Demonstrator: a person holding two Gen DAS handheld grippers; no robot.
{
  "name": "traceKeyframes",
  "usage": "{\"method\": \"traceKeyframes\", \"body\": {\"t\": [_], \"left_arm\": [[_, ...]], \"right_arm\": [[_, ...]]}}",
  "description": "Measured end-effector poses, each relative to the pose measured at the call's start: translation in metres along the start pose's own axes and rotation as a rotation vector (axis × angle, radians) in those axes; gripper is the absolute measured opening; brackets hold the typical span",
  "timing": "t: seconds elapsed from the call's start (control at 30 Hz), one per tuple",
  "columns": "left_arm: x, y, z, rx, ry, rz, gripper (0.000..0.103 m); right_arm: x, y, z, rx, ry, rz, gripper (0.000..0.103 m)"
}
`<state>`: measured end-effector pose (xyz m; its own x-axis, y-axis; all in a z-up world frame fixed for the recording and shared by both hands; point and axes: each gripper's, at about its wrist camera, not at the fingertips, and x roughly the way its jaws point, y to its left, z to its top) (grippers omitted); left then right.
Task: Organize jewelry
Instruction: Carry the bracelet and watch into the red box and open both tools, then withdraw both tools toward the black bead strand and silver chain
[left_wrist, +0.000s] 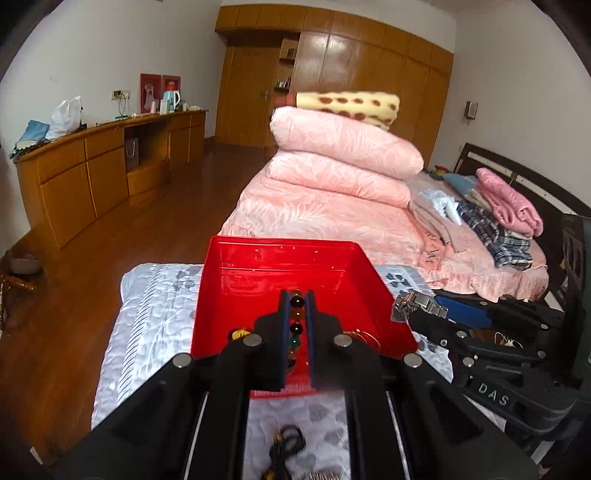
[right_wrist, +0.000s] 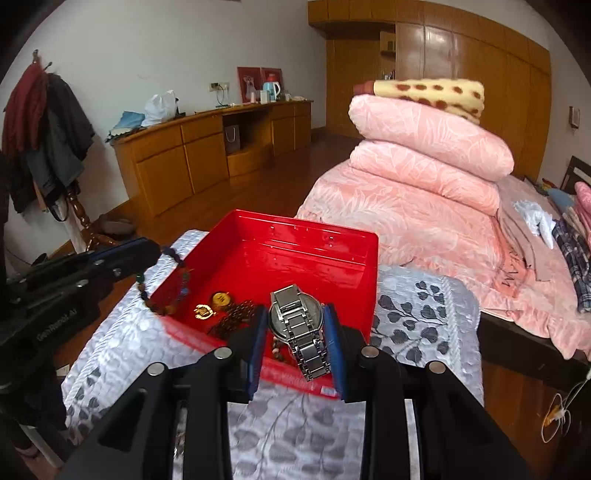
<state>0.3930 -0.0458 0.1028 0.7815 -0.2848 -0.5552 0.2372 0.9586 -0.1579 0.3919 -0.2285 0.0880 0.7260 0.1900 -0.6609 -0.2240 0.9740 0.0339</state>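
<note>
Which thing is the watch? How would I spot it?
Find the red tray on the grey leaf-patterned cover. Just above its near edge, the right gripper pinches the watch between blue pads. It is the only silver thing there, with a metal link band, unlike the gold trinkets and beads beside it.

Red box (right_wrist: 306, 254): glossy moulded plastic, smooth walls catching the light.
Watch (right_wrist: 295, 317) above the box's near rim: brushed steel links, dull silver sheen.
Bead bracelet (left_wrist: 296, 325) over the box: polished round beads, dark, amber and green.
Gold pendant (right_wrist: 204, 311) on the box floor: shiny yellow metal.
Cover (right_wrist: 417, 306) under the box: satiny grey cloth, quilted, leaf print.
Bedding (right_wrist: 424, 147) beyond the box: soft pink cloth, matt.
Cabinet (right_wrist: 192, 155) left of the box: varnished wood, as is the floor (left_wrist: 155, 214).
</note>
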Motion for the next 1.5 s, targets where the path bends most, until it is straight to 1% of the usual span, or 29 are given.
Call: {"method": "traceKeyframes", "body": {"t": [0.2, 0.3, 0.37, 0.4, 0.43, 0.47, 0.5, 0.57, 0.6, 0.63, 0.67, 0.7, 0.73, 0.8, 0.9, 1.0, 1.13, 1.23, 1.43, 1.5], "left_arm": [[0.057, 0.012, 0.001, -0.016, 0.081, 0.029, 0.007], [0.072, 0.016, -0.002, -0.015, 0.102, 0.03, 0.007], [0.081, 0.019, -0.004, -0.02, 0.116, 0.037, 0.01], [0.083, 0.02, -0.004, -0.02, 0.119, 0.042, 0.02], [0.084, 0.022, -0.005, -0.023, 0.121, 0.053, 0.027], [0.083, 0.024, -0.005, -0.028, 0.111, 0.06, 0.039], [0.081, 0.026, -0.006, -0.03, 0.102, 0.069, 0.042], [0.077, 0.029, -0.005, -0.031, 0.093, 0.08, 0.044], [0.074, 0.03, -0.005, -0.033, 0.086, 0.083, 0.051], [0.069, 0.032, -0.004, -0.035, 0.071, 0.088, 0.055], [0.063, 0.033, -0.004, -0.036, 0.059, 0.095, 0.062], [0.057, 0.033, -0.004, -0.036, 0.045, 0.101, 0.067], [0.049, 0.033, -0.004, -0.032, 0.026, 0.107, 0.071], [0.031, 0.034, -0.006, -0.026, -0.009, 0.124, 0.085], [0.009, 0.036, -0.013, -0.02, -0.042, 0.143, 0.089], [-0.015, 0.039, -0.026, -0.023, -0.067, 0.166, 0.092], [-0.045, 0.04, -0.05, -0.004, -0.089, 0.205, 0.096], [-0.057, 0.044, -0.067, 0.001, -0.072, 0.216, 0.096], [-0.07, 0.056, -0.098, -0.011, -0.025, 0.251, 0.097], [-0.072, 0.061, -0.107, -0.024, -0.008, 0.258, 0.097]], "right_arm": [[0.046, -0.008, 0.0, 0.024, 0.07, 0.003, 0.03], [0.063, -0.011, -0.002, 0.034, 0.098, 0.008, 0.031], [0.071, -0.012, -0.005, 0.038, 0.117, 0.005, 0.031], [0.073, -0.014, -0.005, 0.04, 0.112, 0.001, 0.035], [0.073, -0.015, -0.005, 0.041, 0.107, -0.008, 0.038], [0.071, -0.016, -0.006, 0.042, 0.102, -0.019, 0.043], [0.068, -0.017, -0.006, 0.042, 0.09, -0.034, 0.052], [0.06, -0.018, -0.007, 0.038, 0.067, -0.056, 0.054], [0.054, -0.017, -0.009, 0.035, 0.054, -0.068, 0.055], [0.049, -0.018, -0.009, 0.036, 0.042, -0.075, 0.058], [0.044, -0.018, -0.01, 0.041, 0.031, -0.082, 0.065], [0.036, -0.018, -0.013, 0.047, 0.018, -0.092, 0.07], [0.03, -0.018, -0.015, 0.047, 0.01, -0.097, 0.072], [0.015, -0.016, -0.023, 0.046, -0.008, -0.096, 0.077], [-0.002, -0.013, -0.033, 0.053, -0.021, -0.1, 0.085], [-0.019, -0.009, -0.047, 0.064, -0.031, -0.095, 0.089], [-0.034, -0.002, -0.064, 0.079, -0.028, -0.084, 0.092], [-0.04, 0.004, -0.078, 0.091, -0.011, -0.079, 0.095], [-0.042, 0.027, -0.107, 0.079, 0.044, -0.064, 0.095], [-0.039, 0.035, -0.116, 0.08, 0.069, -0.044, 0.095]]}}
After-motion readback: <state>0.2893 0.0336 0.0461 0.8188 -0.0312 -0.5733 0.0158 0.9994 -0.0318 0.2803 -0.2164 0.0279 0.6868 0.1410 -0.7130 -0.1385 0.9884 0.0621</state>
